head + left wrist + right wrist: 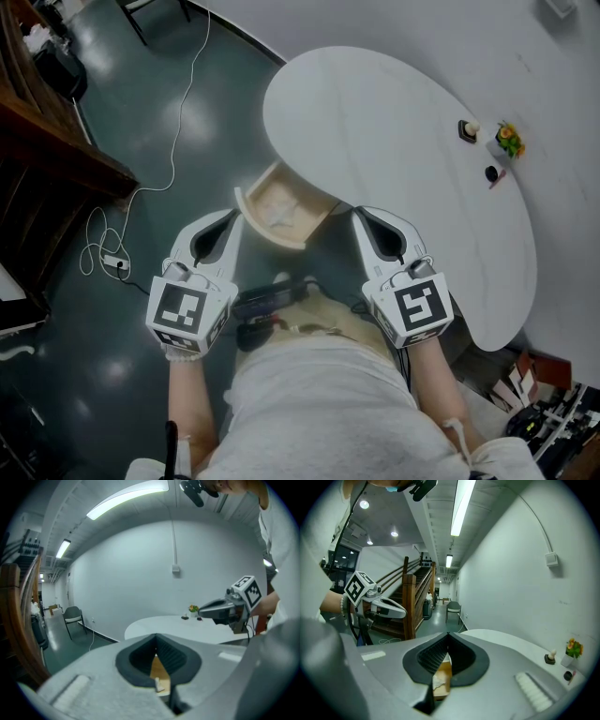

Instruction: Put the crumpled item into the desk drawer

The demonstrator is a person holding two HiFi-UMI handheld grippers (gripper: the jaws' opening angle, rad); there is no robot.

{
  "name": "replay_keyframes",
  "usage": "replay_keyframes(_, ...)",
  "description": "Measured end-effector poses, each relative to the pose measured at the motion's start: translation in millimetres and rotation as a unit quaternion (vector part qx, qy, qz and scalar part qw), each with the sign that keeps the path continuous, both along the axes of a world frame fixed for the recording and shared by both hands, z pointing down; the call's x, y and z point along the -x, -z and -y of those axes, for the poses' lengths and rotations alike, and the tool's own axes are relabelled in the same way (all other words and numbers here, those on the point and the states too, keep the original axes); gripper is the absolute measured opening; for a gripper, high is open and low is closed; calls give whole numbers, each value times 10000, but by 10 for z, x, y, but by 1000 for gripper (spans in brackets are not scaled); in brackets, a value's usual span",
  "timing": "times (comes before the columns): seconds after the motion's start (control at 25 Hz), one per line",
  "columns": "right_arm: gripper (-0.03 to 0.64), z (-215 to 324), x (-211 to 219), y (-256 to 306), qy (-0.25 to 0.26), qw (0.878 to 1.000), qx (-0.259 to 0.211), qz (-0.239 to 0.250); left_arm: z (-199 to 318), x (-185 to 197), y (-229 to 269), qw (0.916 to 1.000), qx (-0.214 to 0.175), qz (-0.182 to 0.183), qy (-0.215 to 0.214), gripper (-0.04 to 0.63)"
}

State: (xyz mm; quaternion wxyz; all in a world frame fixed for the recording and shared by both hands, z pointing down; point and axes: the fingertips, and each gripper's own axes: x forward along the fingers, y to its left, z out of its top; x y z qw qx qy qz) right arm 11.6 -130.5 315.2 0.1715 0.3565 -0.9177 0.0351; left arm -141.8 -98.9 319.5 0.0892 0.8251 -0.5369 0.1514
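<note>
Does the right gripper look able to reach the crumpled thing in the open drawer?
Probably yes: the drawer stands pulled out, the crumpled item lies uncovered in it, and nothing sits between it and the right gripper. Its shut jaws would need opening first.

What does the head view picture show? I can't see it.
An open wooden drawer under a white table holds a crumpled white item. The left gripper and right gripper, both shut and empty, sit at either side of it.
</note>
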Motion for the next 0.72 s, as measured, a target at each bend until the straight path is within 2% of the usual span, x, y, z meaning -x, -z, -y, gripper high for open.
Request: replay_keyframes(0.72,5,8,28,-26,-37,10000,40,-69,29,20,-18,10000,3,-2,-46,-3)
